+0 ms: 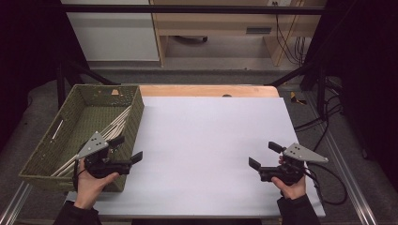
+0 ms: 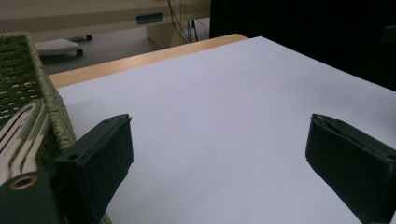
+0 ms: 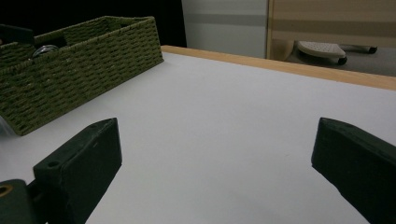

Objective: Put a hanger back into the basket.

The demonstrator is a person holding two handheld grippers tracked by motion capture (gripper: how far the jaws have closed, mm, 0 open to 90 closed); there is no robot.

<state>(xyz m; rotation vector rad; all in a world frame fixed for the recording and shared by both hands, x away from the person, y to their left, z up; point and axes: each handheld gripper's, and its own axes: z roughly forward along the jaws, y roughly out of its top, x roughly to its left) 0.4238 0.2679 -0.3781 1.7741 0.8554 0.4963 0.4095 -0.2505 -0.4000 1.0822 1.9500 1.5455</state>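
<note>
Fingers spread empty on both grippers; left gripper view shows white sticks against the basket wall.

An olive-green woven basket is seen, with pale cream sticks inside. The table is light wood, covered by a plain white sheet. Both grippers are black.

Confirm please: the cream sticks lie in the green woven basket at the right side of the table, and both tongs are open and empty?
Not quite. The green woven basket with the cream sticks sits at the table's left side, as the high view shows. The left tongs and right tongs are indeed open and empty.
</note>
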